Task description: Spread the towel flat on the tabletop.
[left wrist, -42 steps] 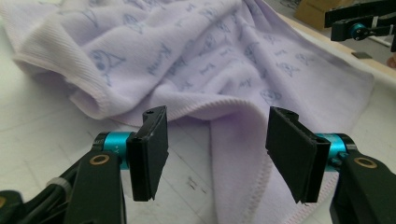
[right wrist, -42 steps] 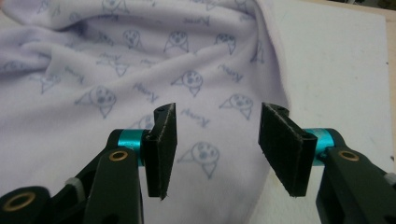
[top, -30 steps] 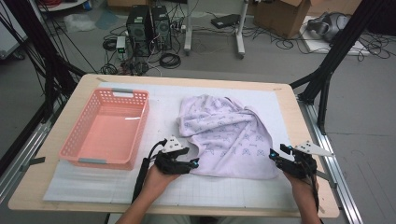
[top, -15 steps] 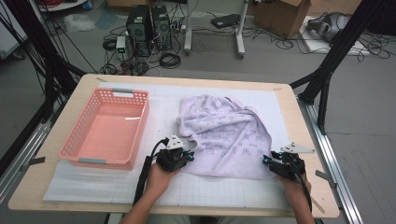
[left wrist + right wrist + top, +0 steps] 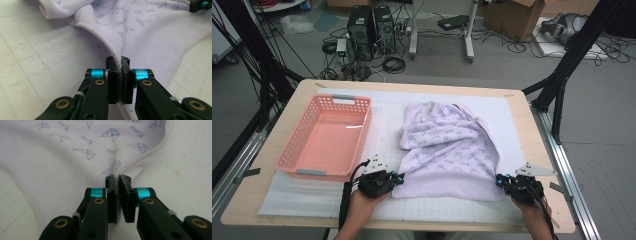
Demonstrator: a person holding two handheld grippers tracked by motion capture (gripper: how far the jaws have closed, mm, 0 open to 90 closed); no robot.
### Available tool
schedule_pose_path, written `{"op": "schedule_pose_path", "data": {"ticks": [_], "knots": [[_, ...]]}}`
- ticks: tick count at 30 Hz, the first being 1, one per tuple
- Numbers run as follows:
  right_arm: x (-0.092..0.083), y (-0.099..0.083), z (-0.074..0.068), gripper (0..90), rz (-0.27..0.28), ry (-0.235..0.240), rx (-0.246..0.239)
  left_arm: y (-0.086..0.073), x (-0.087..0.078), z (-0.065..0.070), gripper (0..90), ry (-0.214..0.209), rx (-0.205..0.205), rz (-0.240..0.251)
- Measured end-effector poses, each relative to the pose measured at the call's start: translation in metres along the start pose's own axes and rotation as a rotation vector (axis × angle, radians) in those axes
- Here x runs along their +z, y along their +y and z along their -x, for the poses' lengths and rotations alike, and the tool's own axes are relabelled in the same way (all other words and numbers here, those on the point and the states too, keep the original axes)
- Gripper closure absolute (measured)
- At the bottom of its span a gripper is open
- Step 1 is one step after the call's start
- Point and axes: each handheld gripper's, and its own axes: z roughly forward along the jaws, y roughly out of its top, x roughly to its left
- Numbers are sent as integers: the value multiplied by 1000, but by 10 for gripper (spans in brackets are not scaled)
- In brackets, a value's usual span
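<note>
Towel: the pale lilac towel [image 5: 447,150] lies rumpled on the white gridded mat [image 5: 312,197] of the tabletop [image 5: 532,135], just right of the pink basket [image 5: 328,137], with its near edge toward us.
Left tool: we have our left tool [image 5: 398,176] at the towel's near left corner; its jaws have just been closing and now pinch the stitched hem, which stands up as a ridge between the pads [image 5: 113,75] in the left gripper view.
Right tool: our right tool [image 5: 500,181] sits at the near right corner; its jaws have just been closing too, and they clamp a fold of hem between the pads [image 5: 126,197].
Why held so: we judge that taking both near corners at once lets us lift or spread the cloth evenly, so one side does not drag.
Why the basket stands there: it is empty and close beside the towel, so we take it for the likely place to put the towel.
Writing: the towel carries small blue bird-like drawings with a short script word beside each [image 5: 86,140]; we cannot read the word.
Brands: we see no label on the basket or tools.
</note>
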Motion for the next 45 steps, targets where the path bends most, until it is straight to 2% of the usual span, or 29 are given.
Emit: {"op": "schedule_pose_path", "data": {"ticks": [3, 6, 13, 16, 20, 22, 26, 27, 28, 29, 31, 33, 36, 41, 45], "knots": [[-10, -9, -3, 843, 5, 5, 12, -4, -5, 4, 863, -18, -11, 10], [-19, -16, -5, 843, 9, 13, 33, -9, -12, 12, 863, -39, -7, 14], [-38, -26, -19, 843, 29, 12, 47, -21, -33, 29, 863, -83, 5, 29], [-49, -33, -29, 843, 29, 20, 31, -27, -44, 38, 862, -111, 27, 33], [-66, -47, -43, 842, 23, 48, 23, -38, -56, 48, 862, -117, 49, 25], [-74, -54, -47, 841, 19, 58, 18, -44, -60, 54, 862, -126, 52, 18], [-87, -66, -56, 842, 10, 57, 11, -52, -65, 63, 839, -149, 87, 4], [-89, -68, -57, 837, 3, 56, 2, -52, -64, 63, 772, -142, 76, 12], [-89, -70, -57, 810, -3, 47, -6, -52, -64, 61, 644, -123, 58, 19], [-89, -71, -57, 744, -6, 36, -5, -50, -63, 59, 532, -99, 43, 24], [-88, -68, -55, 622, 14, 10, 18, -47, -60, 53, 430, -64, 40, 36], [-85, -62, -51, 582, 43, -13, 42, -42, -57, 46, 394, -40, 41, 50], [-76, -49, -46, 545, 66, -53, 26, -33, -50, 35, 379, -7, 41, 67], [-47, -25, -32, 524, 71, -83, 20, -15, -35, 18, 371, 27, 22, 86], [-21, -8, -22, 522, 54, -94, 46, -6, -20, 7, 367, 43, -2, 81]]}}
